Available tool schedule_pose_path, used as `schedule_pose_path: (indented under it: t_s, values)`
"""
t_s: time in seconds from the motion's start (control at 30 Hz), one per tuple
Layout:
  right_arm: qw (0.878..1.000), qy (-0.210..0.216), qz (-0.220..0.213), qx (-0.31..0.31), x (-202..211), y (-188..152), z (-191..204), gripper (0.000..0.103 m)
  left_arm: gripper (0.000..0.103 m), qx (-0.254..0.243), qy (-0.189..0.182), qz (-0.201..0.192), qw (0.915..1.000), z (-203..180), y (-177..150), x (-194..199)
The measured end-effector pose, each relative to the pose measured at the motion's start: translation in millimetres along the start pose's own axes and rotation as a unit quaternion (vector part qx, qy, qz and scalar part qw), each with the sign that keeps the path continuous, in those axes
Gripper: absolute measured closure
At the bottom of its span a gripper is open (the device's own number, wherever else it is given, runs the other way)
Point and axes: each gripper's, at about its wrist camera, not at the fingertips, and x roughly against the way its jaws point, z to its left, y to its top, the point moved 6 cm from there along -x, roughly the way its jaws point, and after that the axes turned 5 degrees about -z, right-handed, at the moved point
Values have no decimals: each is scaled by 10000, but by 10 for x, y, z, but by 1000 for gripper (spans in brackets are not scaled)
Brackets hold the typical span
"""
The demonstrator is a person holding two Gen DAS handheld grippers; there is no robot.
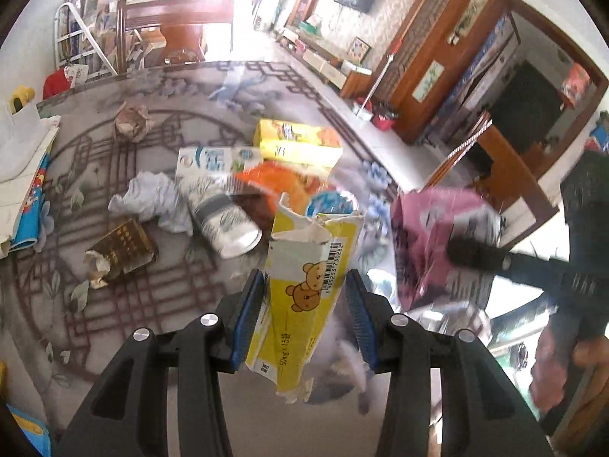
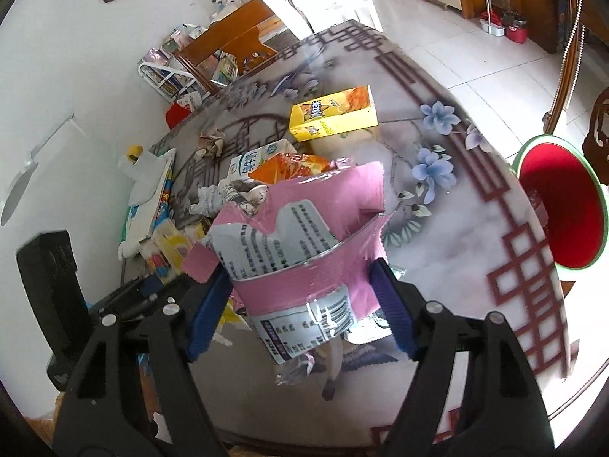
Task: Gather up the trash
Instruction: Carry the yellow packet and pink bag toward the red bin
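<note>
My left gripper [image 1: 304,304] is shut on a torn yellow box with a bear print [image 1: 308,297] and holds it above the table. My right gripper [image 2: 304,304] is shut on a torn pink packet with white printed panels [image 2: 304,243], also lifted; that packet shows at the right of the left wrist view [image 1: 437,236]. On the patterned table [image 1: 182,304] lie a paper cup on its side [image 1: 224,221], a crumpled tissue [image 1: 152,198], a brown torn box [image 1: 121,251], a white-blue carton [image 1: 217,160], an orange wrapper [image 1: 274,182], a yellow box [image 2: 335,114] and a crumpled paper ball [image 1: 131,120].
A red bin with a green rim [image 2: 559,209] stands on the floor beyond the table's right edge. Books and papers [image 1: 23,175] lie at the table's left edge. A wooden chair [image 1: 171,26] stands behind the table. A black object [image 2: 49,297] sits at left.
</note>
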Motion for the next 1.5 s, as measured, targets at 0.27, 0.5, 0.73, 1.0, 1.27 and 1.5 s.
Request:
schedule_pose_path:
  t_s: [0.27, 0.5, 0.73, 1.0, 1.27, 1.5]
  values:
    - [9997, -11, -232, -90, 148, 39, -89, 31, 61, 174, -10, -156, 9997, -136, 141, 39]
    - [9983, -108, -535, -207, 287, 79, -196, 31, 61, 234, 10, -327, 9992, -211, 231, 122]
    - [9965, -242, -716, -349, 426, 103, -344, 31, 61, 89, -100, -344, 9993, -412, 284, 104]
    - [9926, -392, -1000, -564, 630, 163, -589, 31, 61, -177, -345, -364, 9986, -732, 360, 52]
    - [9897, -518, -1074, -792, 732, 149, -839, 31, 61, -362, -469, -217, 9980, -983, 337, -70]
    - [9876, -612, -1127, -903, 850, 163, -1064, 31, 61, -457, -550, -115, 9974, -1176, 332, -180]
